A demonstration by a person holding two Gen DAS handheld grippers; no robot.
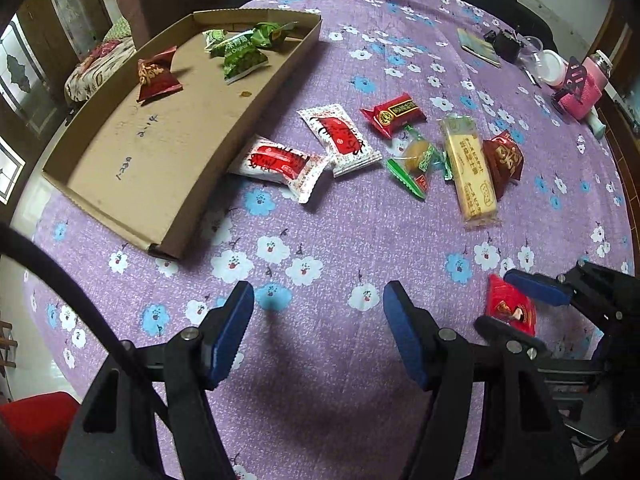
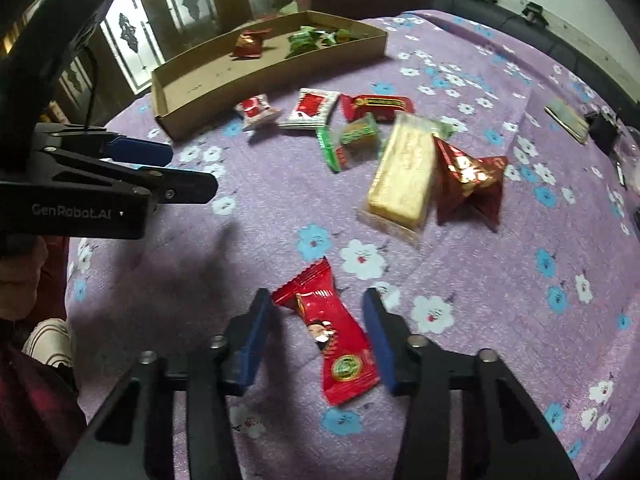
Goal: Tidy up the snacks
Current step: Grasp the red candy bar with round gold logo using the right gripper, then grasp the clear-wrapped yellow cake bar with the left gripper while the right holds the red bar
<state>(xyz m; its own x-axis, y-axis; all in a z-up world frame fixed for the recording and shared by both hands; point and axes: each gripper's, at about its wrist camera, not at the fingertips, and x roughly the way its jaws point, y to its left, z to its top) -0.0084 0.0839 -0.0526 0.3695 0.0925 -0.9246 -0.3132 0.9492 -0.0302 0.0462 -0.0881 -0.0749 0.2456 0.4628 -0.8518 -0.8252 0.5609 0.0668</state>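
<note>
A red snack packet (image 2: 332,340) lies slantwise on the purple flowered cloth, between the jaws of my right gripper (image 2: 316,300). One pad meets its upper-left corner, the other its right edge. My left gripper (image 1: 320,312) hangs open over bare cloth just left of it, nothing between its fingers. The cardboard tray (image 1: 248,92) at the far left holds a dark red packet (image 1: 156,76) and several green ones (image 1: 240,56). Loose snacks lie mid-table: two white-and-red packets (image 1: 280,160), a red one (image 1: 394,114), a green-wrapped sweet (image 1: 416,160), a yellow bar (image 1: 468,168) and a dark red packet (image 1: 504,156).
At the table's far right stand a pink-sleeved bottle (image 1: 580,84), a white-lidded container (image 1: 548,66), a small black object (image 1: 506,44) and a flat book (image 1: 478,46). A brown armchair (image 1: 160,4) sits beyond the tray. The round table edge curves close on the left.
</note>
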